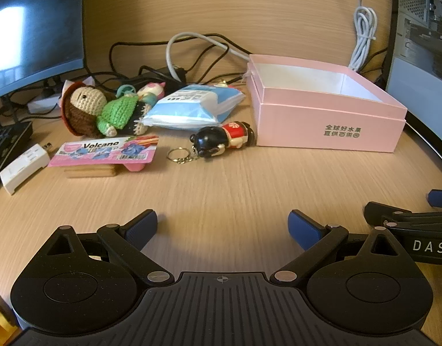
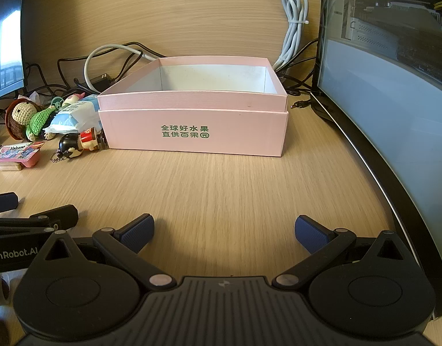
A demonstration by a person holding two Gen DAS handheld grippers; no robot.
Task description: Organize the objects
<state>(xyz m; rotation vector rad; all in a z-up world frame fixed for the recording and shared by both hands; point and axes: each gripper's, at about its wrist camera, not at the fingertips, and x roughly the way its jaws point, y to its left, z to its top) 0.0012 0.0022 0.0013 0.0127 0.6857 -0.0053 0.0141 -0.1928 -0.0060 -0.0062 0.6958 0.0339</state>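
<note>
An open, empty pink box (image 1: 330, 118) stands on the wooden desk; it also shows in the right wrist view (image 2: 195, 132). Left of it lie a black-haired figurine keychain (image 1: 221, 141), a blue-white tissue pack (image 1: 192, 106), a crochet doll in green (image 1: 102, 109), and a pink Volcano jelly cup (image 1: 105, 151) on a wooden block. My left gripper (image 1: 222, 227) is open and empty, low over bare desk in front of them. My right gripper (image 2: 224, 232) is open and empty in front of the box.
A white adapter (image 1: 24, 167) and a keyboard (image 1: 1, 147) lie at far left. Cables (image 1: 192, 49) run behind the objects. A monitor (image 2: 394, 101) stands at right, another monitor (image 1: 33, 28) at left. The other gripper's fingers (image 1: 408, 222) sit at right.
</note>
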